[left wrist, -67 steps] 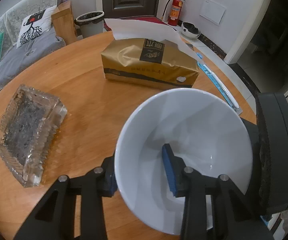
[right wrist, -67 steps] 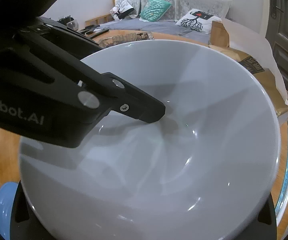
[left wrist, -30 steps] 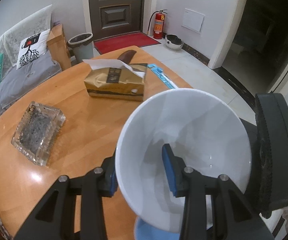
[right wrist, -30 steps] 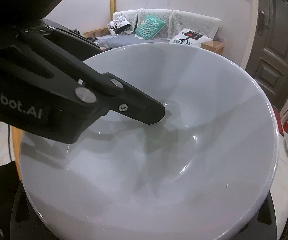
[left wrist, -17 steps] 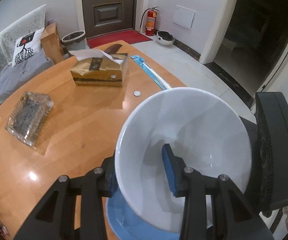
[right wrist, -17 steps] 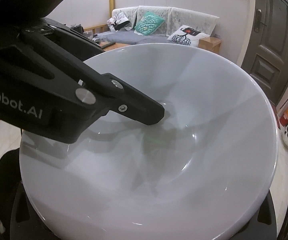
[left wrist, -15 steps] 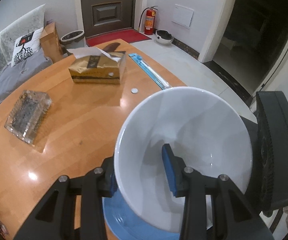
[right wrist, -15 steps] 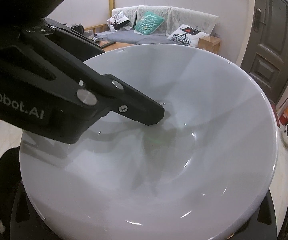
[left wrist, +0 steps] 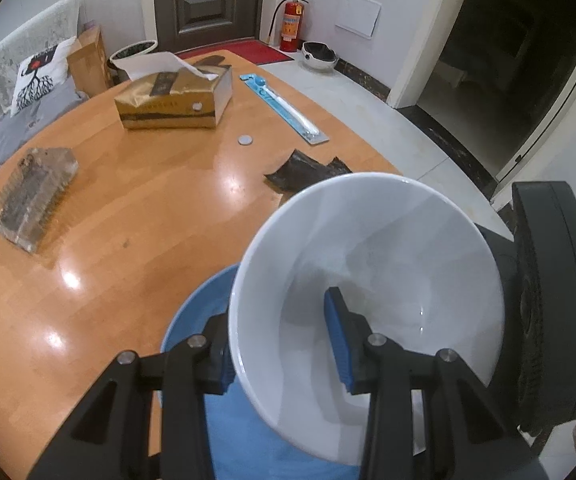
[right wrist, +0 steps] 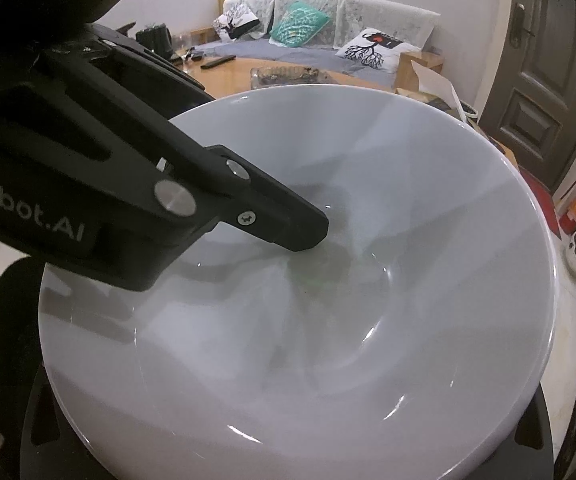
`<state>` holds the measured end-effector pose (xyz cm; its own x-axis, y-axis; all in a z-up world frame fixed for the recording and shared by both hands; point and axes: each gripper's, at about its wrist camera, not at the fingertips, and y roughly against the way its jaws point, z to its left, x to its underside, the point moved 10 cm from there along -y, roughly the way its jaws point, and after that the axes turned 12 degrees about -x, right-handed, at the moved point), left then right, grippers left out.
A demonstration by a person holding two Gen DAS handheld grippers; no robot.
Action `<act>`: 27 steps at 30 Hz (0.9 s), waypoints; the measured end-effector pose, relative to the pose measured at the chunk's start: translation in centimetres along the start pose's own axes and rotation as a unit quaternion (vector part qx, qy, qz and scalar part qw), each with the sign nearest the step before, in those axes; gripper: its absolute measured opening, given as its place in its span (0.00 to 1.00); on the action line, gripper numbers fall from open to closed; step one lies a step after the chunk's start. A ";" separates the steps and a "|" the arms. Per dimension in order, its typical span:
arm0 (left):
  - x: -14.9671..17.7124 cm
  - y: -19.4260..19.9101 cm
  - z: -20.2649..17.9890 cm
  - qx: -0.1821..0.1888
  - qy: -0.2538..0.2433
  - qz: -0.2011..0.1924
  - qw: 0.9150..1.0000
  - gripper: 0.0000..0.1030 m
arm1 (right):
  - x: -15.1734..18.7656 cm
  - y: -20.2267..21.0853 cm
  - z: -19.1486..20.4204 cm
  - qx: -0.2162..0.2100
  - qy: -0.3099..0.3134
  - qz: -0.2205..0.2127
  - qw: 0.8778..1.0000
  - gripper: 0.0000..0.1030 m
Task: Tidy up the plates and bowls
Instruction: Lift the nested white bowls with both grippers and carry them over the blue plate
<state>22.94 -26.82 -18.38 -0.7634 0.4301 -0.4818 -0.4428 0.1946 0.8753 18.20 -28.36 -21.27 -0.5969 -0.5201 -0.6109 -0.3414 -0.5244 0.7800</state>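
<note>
Under me spreads the round wooden table [left wrist: 120, 208], glossy orange planks with lamp glare. My left claw [left wrist: 284, 344] is clamped on the rim of the white bowl [left wrist: 388, 240], one blue-padded finger inside the smooth glazed wall and one outside. The bowl is deep, flared, shiny ceramic, held tilted above the blue plate [left wrist: 196, 308], which lies flat at the near table edge. My right claw's body sits at the bowl's far side; its fingertips are hidden under the bowl [right wrist: 328, 320], so I cannot tell its grip. The left claw's black arm [right wrist: 88, 184] reads "Robot.AI". Farther off: a gold tissue box [left wrist: 174, 100] with dark label, a ribbed glass ashtray [left wrist: 32, 196], a crumpled dark wrapper [left wrist: 306, 170], a coin-like disc [left wrist: 245, 140].
</note>
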 end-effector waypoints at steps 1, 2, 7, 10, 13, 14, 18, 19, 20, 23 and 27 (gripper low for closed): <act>0.1 0.0 0.0 0.001 0.001 0.000 1.000 0.34 | 0.0 0.0 0.0 -0.002 -0.001 0.001 1.000 0.99; 0.2 0.0 0.0 0.001 0.002 0.000 1.000 0.34 | 0.3 0.1 0.2 -0.002 -0.001 0.001 1.000 0.99; 0.7 0.1 0.1 0.005 0.003 0.004 1.000 0.34 | 0.9 0.1 0.6 0.000 0.006 0.010 1.000 0.99; 1.0 0.1 0.4 0.004 0.006 0.005 1.000 0.34 | 1.1 0.0 1.0 -0.002 0.003 0.013 1.000 0.99; 1.2 0.1 0.7 0.002 0.006 0.008 1.000 0.34 | 1.2 -0.2 1.7 -0.006 0.004 0.015 1.000 0.99; 1.5 0.1 0.9 0.002 0.007 0.010 1.000 0.34 | 1.1 -0.2 1.9 -0.007 0.006 0.016 1.000 0.99; 2.1 -0.2 1.4 0.003 0.012 0.014 1.000 0.34 | 1.2 -0.8 2.1 -0.013 0.008 0.022 1.000 0.99; 2.2 -0.2 1.5 0.004 0.014 0.015 1.000 0.34 | 1.2 -0.9 2.2 -0.014 0.008 0.024 1.000 0.99; 2.3 -0.3 1.6 0.005 0.015 0.016 1.000 0.34 | 1.2 -1.0 2.2 -0.015 0.008 0.025 1.000 0.99; 2.6 -0.3 1.6 0.006 0.017 0.017 1.000 0.34 | 1.1 -1.3 2.1 -0.016 0.010 0.028 0.999 0.99; 2.8 -0.5 1.6 0.008 0.016 0.017 1.000 0.34 | 1.5 -1.4 2.2 -0.017 0.009 0.031 0.999 0.99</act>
<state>21.77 -24.29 -20.07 -0.7930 0.4084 -0.4520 -0.4087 0.1936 0.8919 16.18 -26.88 -22.93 -0.6025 -0.5651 -0.5637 -0.2794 -0.5123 0.8121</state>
